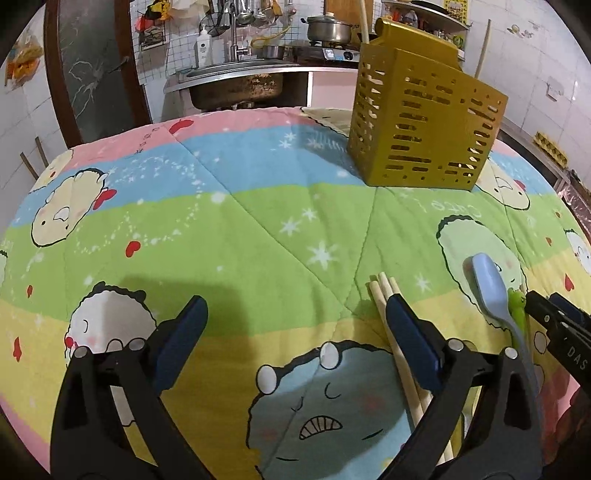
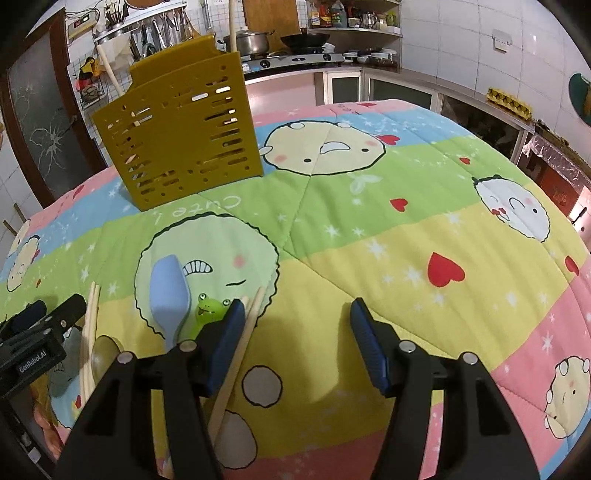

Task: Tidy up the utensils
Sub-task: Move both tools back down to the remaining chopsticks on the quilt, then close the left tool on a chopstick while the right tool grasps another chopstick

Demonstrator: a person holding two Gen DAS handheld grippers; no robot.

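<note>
A mustard-yellow slotted utensil holder [image 1: 424,122] stands upright at the far side of the cartoon quilt; it also shows in the right wrist view [image 2: 177,129]. Wooden chopsticks [image 1: 384,295] lie under my left gripper's right finger. A light-blue spoon [image 1: 487,288] and a green frog-topped utensil [image 1: 517,306] lie to their right. My left gripper [image 1: 295,314] is open and empty. My right gripper [image 2: 297,314] is open and empty; another chopstick pair [image 2: 251,317] lies by its left finger, with the blue spoon [image 2: 168,291], the frog utensil [image 2: 210,308] and more chopsticks [image 2: 90,321] further left.
The quilt [image 1: 258,221] covers the whole table. Behind it are a steel sink [image 1: 236,85], a stove with a pot [image 1: 328,29] and hanging kitchen tools. A brownish spoon [image 2: 105,354] lies near the left gripper's body in the right wrist view.
</note>
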